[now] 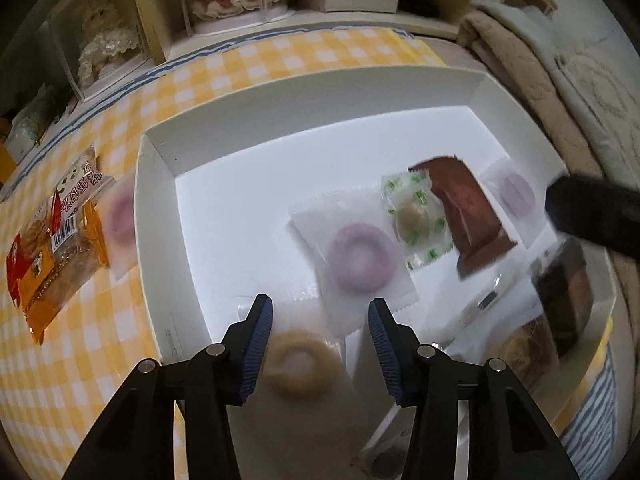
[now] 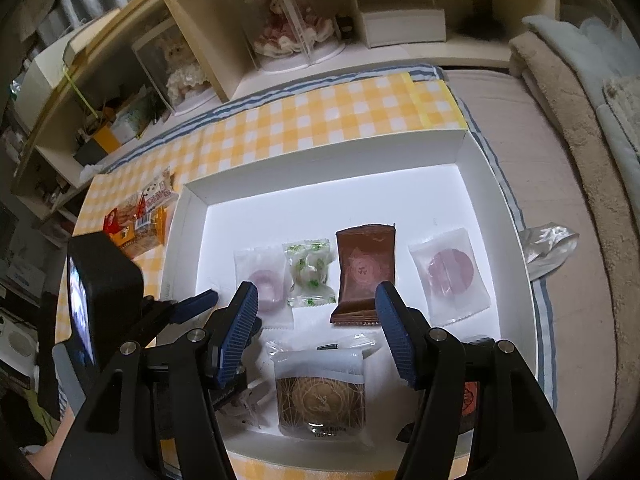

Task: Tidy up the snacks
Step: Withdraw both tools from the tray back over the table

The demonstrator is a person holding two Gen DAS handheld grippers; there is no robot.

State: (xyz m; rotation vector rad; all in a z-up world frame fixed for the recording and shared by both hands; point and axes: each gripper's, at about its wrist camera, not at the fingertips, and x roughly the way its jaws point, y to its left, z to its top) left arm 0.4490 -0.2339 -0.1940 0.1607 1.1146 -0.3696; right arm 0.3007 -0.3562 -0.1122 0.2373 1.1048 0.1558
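A white box (image 2: 460, 148) is seen on the yellow checked cloth (image 2: 320, 116), with wrapped snacks laid inside: a purple ring (image 1: 362, 258), a green sweet (image 2: 310, 274), a brown sachet (image 2: 364, 272), a purple disc (image 2: 450, 272) and a gold-patterned cake (image 2: 322, 400). The left gripper (image 1: 320, 346) is held spread above a beige ring (image 1: 298, 362), nothing pinched. The right gripper (image 2: 316, 334) is held spread too, empty. More packets (image 1: 60, 236) are left outside the box.

Both wrist views look steeply down, close; sharing the white box (image 1: 160, 208) (image 2: 500, 216).
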